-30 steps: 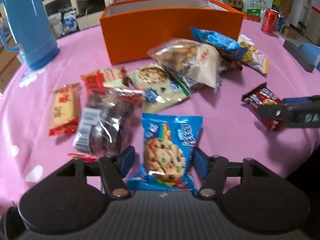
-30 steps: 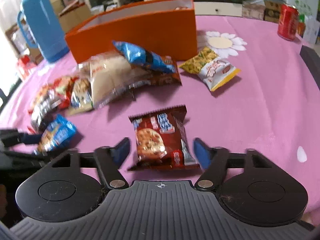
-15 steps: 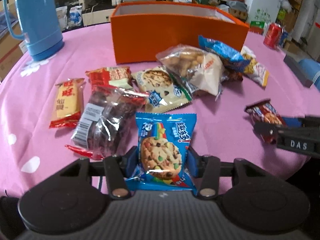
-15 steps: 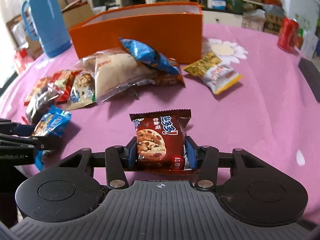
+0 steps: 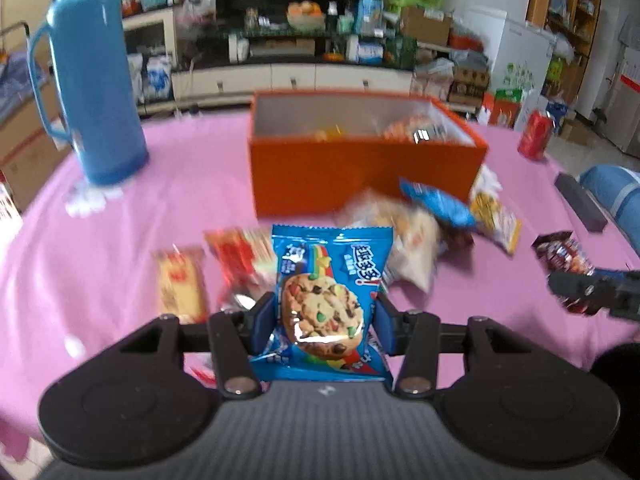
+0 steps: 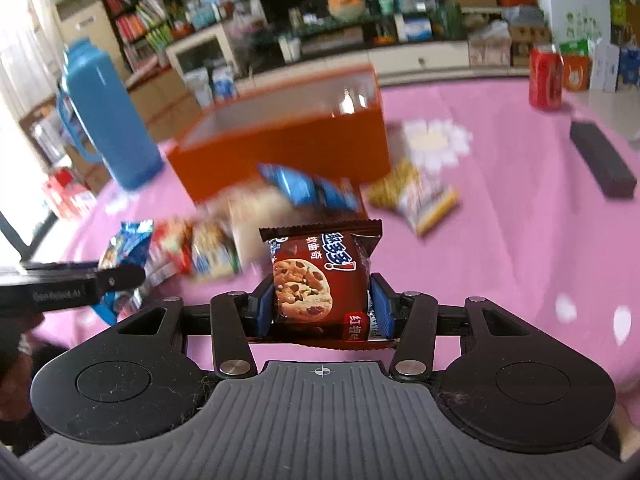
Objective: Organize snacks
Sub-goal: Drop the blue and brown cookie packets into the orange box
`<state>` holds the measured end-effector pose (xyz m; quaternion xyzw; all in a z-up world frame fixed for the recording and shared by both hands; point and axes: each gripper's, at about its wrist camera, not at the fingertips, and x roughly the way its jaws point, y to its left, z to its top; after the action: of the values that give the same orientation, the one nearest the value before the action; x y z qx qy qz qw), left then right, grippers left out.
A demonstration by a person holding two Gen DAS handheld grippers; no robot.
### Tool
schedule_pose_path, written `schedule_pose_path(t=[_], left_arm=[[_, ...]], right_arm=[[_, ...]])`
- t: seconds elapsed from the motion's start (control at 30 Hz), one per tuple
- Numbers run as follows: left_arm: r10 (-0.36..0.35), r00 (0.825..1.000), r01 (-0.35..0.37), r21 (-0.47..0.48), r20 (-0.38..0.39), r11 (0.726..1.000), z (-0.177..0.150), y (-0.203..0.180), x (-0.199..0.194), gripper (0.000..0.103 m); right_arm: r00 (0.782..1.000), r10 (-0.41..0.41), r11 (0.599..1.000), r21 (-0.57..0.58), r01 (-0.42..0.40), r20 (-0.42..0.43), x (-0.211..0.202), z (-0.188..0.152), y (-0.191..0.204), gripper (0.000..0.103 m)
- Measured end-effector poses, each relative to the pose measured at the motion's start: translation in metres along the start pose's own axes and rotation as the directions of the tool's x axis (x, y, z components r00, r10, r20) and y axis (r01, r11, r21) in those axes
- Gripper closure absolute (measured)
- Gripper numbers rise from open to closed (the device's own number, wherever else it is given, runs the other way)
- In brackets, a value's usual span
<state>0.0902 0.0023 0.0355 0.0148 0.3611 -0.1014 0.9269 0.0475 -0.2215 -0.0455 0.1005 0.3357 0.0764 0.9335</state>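
My left gripper (image 5: pixel 323 322) is shut on a blue cookie packet (image 5: pixel 326 280) and holds it up off the pink tablecloth. My right gripper (image 6: pixel 320 306) is shut on a brown cookie packet (image 6: pixel 320 276), also lifted. An orange box (image 5: pixel 360 168) stands open behind the snack pile, with a few packets inside. In the right wrist view the box (image 6: pixel 288 144) is at centre left. Loose snack packets (image 5: pixel 404 232) lie in front of the box. The right gripper with its brown packet (image 5: pixel 564 260) shows at the right edge of the left wrist view.
A blue thermos (image 5: pixel 92 92) stands at the back left. A red soda can (image 5: pixel 534 136) and a dark flat block (image 5: pixel 580 208) are at the right. A yellow-red bar (image 5: pixel 180 284) and red packets (image 5: pixel 236 256) lie at the left.
Both grippers closed on their cookie packets and lifted them off the table. The views tilted upward, showing the inside of the orange box.
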Motion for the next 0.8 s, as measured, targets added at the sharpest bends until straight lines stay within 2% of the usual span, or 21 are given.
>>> schedule_pose_path(t=[0.27,0.43,0.53,0.67,0.73,0.8], left_arm=[[0.056,0.993,-0.060,0.036,0.104,0.998,0.044,0.027,-0.022,0.053],[0.062,0.979,-0.072,0.045,0.192,0.996,0.101,0.045,-0.036,0.053],[0.045,0.958,-0.067,0.069,0.282,0.995,0.148,0.048,-0.048,0.053],[-0.002,0.924,-0.031,0.080,0.383,0.996,0.211,0.043,-0.055,0.053],[-0.025,0.910,-0.005,0.071,0.413,0.997,0.234,0.041,-0.050,0.053],[-0.033,0.906,0.012,0.054,0.421,0.998,0.251,0.038,-0.035,0.053]], right_arm=[[0.995,0.050,0.999,-0.022,-0.049,0.090,-0.006,0.051,0.019,0.076],[0.988,0.068,0.997,-0.051,-0.062,0.142,-0.008,0.097,0.029,0.075],[0.977,0.068,0.994,-0.092,-0.051,0.203,-0.011,0.139,0.039,0.075],[0.949,0.063,0.987,-0.162,-0.013,0.310,-0.013,0.209,0.058,0.075],[0.936,0.063,0.982,-0.189,0.004,0.346,-0.010,0.242,0.068,0.075],[0.929,0.060,0.977,-0.213,0.020,0.365,0.001,0.270,0.076,0.075]])
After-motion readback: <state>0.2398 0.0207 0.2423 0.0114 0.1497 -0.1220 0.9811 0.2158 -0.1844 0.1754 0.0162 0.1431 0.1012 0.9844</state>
